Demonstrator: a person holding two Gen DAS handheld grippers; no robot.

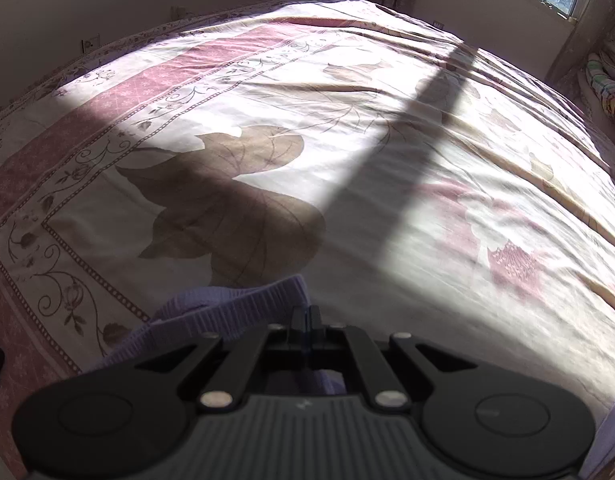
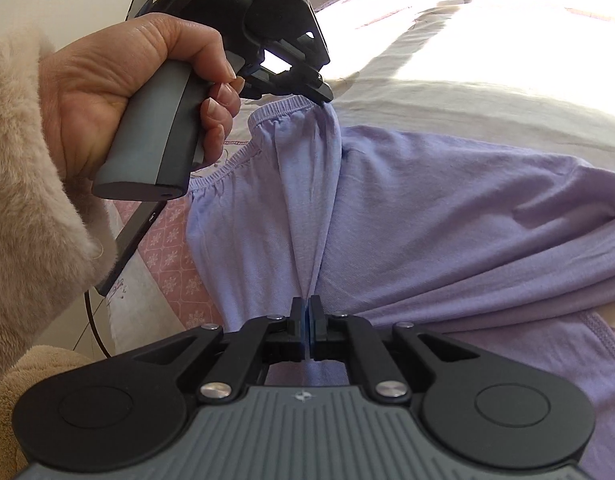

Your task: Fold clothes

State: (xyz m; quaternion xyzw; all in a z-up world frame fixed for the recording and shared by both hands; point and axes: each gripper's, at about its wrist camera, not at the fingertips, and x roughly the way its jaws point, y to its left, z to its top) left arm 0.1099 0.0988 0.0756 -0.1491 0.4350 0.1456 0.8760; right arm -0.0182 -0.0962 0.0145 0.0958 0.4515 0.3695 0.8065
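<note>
Both tongs are clamped on the same lilac garment (image 2: 427,208), and that shared hold is what our next move depends on. Our right tongs (image 2: 306,312) have their jaws pressed together on a pinch of cloth at the near edge, low in the right wrist view. Our left tongs (image 2: 321,94), held in the left hand (image 2: 119,96) with its fluffy sleeve (image 2: 31,184), grip the ribbed waistband at the far left; in the left wrist view these left tongs (image 1: 306,316) show jaws together with ribbed lilac cloth bunched just behind them.

Between the 2 grips we see a ridge of fabric pulled into taut pleats, running from near to far. That line looks to us like the short way across the waist. The rest of the garment trails off to the right across the bedspread (image 1: 347,128), so we judge its long axis to lie left to right.

Each hand already has its hold, so neither needs to reach. We judge that the fold will turn on carrying this held edge rightward over the trailing cloth, keeping the 2 grips level so the waistband stays straight.
</note>
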